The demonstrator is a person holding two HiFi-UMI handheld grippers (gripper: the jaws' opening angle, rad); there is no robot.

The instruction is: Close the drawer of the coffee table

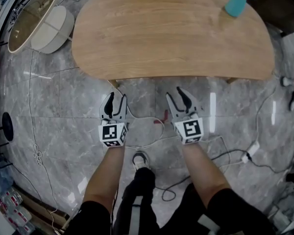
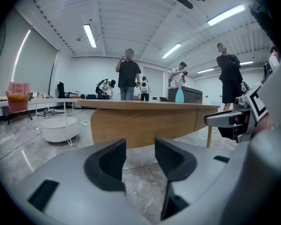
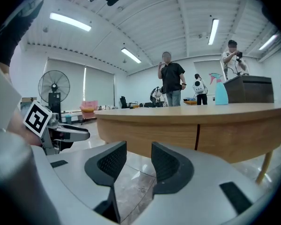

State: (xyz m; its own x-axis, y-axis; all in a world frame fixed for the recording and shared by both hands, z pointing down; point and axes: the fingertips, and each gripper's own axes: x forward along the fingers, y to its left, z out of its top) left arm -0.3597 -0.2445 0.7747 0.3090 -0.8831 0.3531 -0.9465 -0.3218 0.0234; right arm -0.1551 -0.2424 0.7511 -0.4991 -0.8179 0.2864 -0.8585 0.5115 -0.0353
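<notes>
The coffee table (image 1: pixel 171 33) has a rounded wooden top and stands just ahead of both grippers. In the head view no drawer sticks out past its near edge. The right gripper view shows its front panel (image 3: pixel 178 135) flush, split by a dark vertical seam (image 3: pixel 197 137). My left gripper (image 1: pixel 115 101) hovers over the floor a little short of the table's edge, open and empty. My right gripper (image 1: pixel 175 94) is beside it, also open with nothing between its fingers. Each gripper view, left gripper (image 2: pixel 139 149) and right gripper (image 3: pixel 138 151), looks level at the table's side (image 2: pixel 145 123).
A teal spray bottle (image 1: pixel 236 3) stands on the table's far right. A round white side table (image 1: pixel 49 23) is at the left. Cables and a power strip (image 1: pixel 252 151) lie on the marble floor at the right. Several people (image 2: pixel 128 74) stand beyond the table.
</notes>
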